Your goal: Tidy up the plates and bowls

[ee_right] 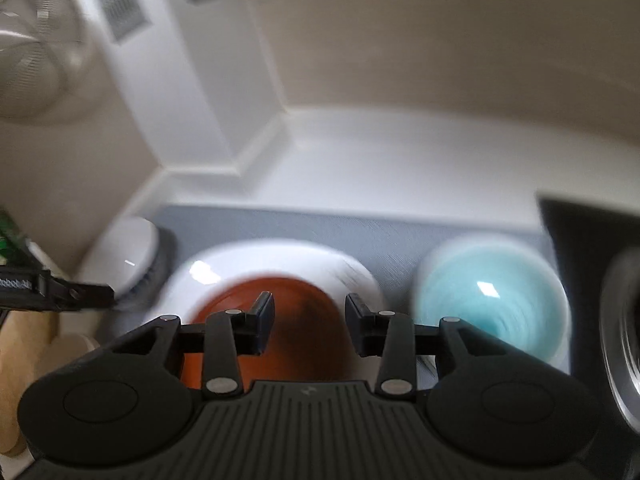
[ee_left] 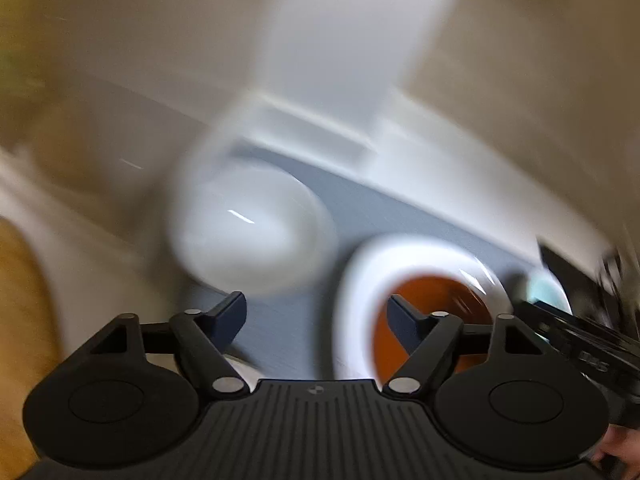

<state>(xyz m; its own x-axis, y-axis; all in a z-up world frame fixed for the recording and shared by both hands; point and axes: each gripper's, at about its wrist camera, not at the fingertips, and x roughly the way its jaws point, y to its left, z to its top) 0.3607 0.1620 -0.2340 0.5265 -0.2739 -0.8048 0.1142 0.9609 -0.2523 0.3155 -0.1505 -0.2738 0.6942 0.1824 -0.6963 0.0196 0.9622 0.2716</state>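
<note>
Both views are blurred by motion. A white bowl (ee_left: 248, 232) sits on a grey mat (ee_left: 384, 208); it shows at far left in the right wrist view (ee_right: 128, 256). A white plate (ee_left: 356, 300) carries an orange-brown dish (ee_left: 436, 292); in the right wrist view the plate (ee_right: 280, 256) and dish (ee_right: 304, 320) lie just under the fingers. A light blue bowl (ee_right: 492, 304) stands to the right; a sliver shows in the left wrist view (ee_left: 546, 292). My left gripper (ee_left: 316, 316) is open and empty above the mat. My right gripper (ee_right: 309, 320) is open and empty over the orange dish.
White baseboard and a beige wall (ee_right: 440, 60) run behind the mat (ee_right: 400, 232). A dark object (ee_right: 600, 280) stands at the right edge. A fan (ee_right: 36, 60) is at upper left. Wooden pieces (ee_right: 28, 344) lie at lower left. The other gripper (ee_left: 576, 340) enters from the right.
</note>
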